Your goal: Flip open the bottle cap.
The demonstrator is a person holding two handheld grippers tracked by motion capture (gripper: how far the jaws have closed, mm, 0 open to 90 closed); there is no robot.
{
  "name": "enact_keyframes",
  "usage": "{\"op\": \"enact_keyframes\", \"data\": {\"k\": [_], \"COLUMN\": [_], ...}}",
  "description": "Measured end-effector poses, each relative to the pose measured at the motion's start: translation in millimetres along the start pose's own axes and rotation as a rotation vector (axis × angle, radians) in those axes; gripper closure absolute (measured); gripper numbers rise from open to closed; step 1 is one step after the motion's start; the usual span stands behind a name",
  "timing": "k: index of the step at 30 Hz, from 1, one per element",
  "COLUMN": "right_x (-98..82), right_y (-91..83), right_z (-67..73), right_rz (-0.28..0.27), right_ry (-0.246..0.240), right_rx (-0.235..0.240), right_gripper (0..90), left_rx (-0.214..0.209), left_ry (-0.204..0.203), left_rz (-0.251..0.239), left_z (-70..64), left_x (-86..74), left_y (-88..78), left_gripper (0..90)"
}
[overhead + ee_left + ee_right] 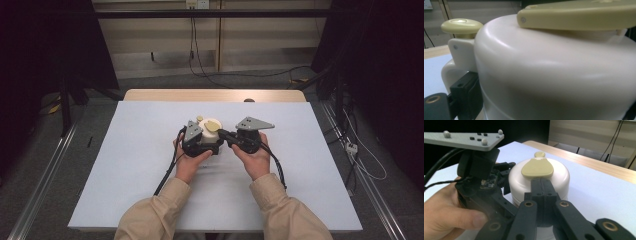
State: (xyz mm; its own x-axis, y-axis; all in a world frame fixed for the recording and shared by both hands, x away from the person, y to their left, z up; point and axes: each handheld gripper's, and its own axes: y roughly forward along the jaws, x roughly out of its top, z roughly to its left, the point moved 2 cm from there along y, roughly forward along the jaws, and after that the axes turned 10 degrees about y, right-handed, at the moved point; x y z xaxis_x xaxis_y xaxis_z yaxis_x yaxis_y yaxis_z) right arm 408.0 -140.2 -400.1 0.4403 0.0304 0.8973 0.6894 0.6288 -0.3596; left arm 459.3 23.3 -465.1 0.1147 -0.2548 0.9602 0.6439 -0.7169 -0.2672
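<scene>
Right gripper (pixel 541 185): jaws fully closed, pressed flat against each other, tips resting at the near edge of the yellow lid flap (pixel 537 167) on top of the white pot (pixel 517 183); nothing seen pinched between them. In the high view the right gripper (pixel 223 133) reaches in from the right toward the pot's top, held by the person's right hand (pixel 256 159), grey plate level above it. Left gripper (pixel 200 141): its own view shows one black jaw low at the left, alongside the white handle (pixel 451 72) and against the pot wall (pixel 554 82); the opposite jaw barely shows at the right edge, so the jaws stand wide around the pot body, but whether the pads press on it cannot be told. Left hand (pixel 189 162) cups that gripper from below, fingers wrapped round its body. Both forearms in tan sleeves come in from the near edge. The white pot (pixel 209 129) stands upright near the middle of the pale blue worktop (pixel 125 165), between the two grippers. Lid flap lies flat, closed over the top; a yellow round button (pixel 461 26) sits atop the handle mount. Contents of the pot not visible.
</scene>
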Motion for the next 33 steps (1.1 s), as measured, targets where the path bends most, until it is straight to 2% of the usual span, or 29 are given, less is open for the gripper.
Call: {"op": "enact_keyframes", "data": {"k": [8,33], "right_x": [2.2,18.8], "right_y": [0.8,8.8], "right_z": [0.8,9.1], "right_rz": [-0.011,-0.024], "right_ry": [0.006,-0.018], "right_rx": [0.006,0.025], "right_gripper": [90.0,90.0], "left_rx": [0.0,-0.002], "left_ry": [-0.002,-0.003], "left_rz": [0.0,0.001], "left_z": [-0.1,0.2], "left_x": [0.1,0.3], "left_y": [0.1,0.1], "left_gripper": [6.4,6.4]}}
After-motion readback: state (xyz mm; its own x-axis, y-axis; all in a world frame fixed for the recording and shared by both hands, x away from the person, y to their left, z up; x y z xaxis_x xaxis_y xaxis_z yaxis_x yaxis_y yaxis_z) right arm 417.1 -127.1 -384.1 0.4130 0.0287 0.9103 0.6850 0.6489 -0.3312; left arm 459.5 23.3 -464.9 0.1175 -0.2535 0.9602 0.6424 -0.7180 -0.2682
